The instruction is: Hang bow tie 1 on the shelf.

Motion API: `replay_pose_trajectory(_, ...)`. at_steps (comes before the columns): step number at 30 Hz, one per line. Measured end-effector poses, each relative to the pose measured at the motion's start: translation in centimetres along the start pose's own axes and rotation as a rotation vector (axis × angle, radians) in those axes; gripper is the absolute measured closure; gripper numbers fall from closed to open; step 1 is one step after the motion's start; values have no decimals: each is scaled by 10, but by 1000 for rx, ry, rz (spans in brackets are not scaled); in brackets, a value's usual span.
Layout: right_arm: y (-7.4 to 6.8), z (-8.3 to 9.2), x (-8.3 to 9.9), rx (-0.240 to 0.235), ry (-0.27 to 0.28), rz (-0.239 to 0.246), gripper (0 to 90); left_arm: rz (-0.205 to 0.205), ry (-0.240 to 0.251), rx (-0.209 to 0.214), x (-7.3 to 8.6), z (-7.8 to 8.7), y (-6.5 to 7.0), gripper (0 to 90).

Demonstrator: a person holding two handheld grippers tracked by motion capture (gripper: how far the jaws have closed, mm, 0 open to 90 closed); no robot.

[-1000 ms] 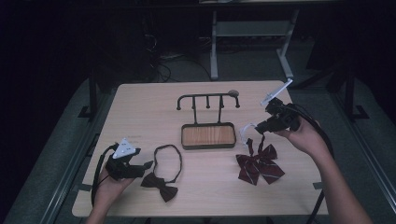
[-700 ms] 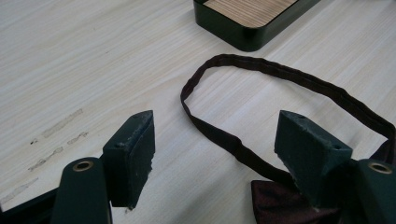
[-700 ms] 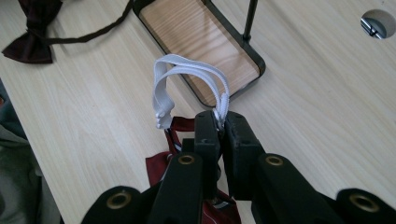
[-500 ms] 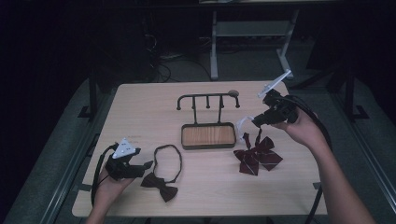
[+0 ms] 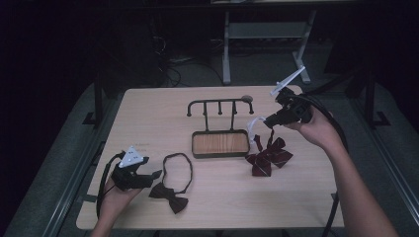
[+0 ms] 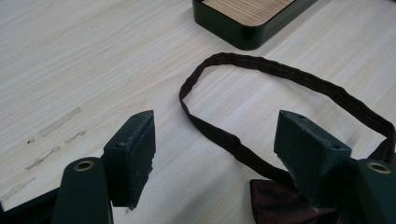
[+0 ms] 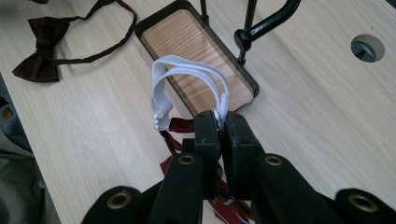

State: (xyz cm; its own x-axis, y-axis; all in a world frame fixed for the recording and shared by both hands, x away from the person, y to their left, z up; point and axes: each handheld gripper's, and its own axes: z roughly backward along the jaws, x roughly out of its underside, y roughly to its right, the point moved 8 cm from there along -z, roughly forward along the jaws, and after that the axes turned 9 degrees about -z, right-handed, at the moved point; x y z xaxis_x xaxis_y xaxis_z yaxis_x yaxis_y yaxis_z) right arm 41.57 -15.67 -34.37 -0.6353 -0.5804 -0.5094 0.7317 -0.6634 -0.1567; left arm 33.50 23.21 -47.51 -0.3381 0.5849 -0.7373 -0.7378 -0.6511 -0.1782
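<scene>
My right gripper (image 5: 269,120) (image 7: 221,122) is shut on the white elastic strap (image 7: 187,79) (image 5: 253,124) of a dark red striped bow tie (image 5: 268,156) (image 7: 173,145). It holds the strap above the table, and the bow hangs down to the tabletop right of the black stand (image 5: 220,124) with its wooden tray (image 7: 196,65). My left gripper (image 5: 150,177) (image 6: 212,154) rests open at the front left. A dark maroon bow tie (image 5: 169,196) (image 6: 289,203) lies by its right jaw, and its band loop (image 6: 261,93) (image 5: 178,170) runs between the jaws.
The stand's hook bar (image 5: 220,103) (image 7: 261,25) rises behind the tray. A round hole (image 7: 367,47) (image 5: 246,98) sits in the light wooden table (image 5: 148,118). Dark floor and a metal frame (image 5: 262,34) lie beyond the far edge.
My right gripper has risen and moved toward the far side with the white strap, pulling the red striped bow tie up and slightly left. The left gripper has stayed put.
</scene>
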Motion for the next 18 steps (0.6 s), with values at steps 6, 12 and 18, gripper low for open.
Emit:
replay_pose_trajectory(6,1,3,-8,3,9,7,849,-2,-10,4,1,-1,0,298)
replay_pose_trajectory(12,2,5,-17,6,14,11,848,-3,-4,0,0,1,0,300)
replay_pose_trajectory(18,2,5,-25,14,8,9,849,-4,-5,0,1,1,-1,301)
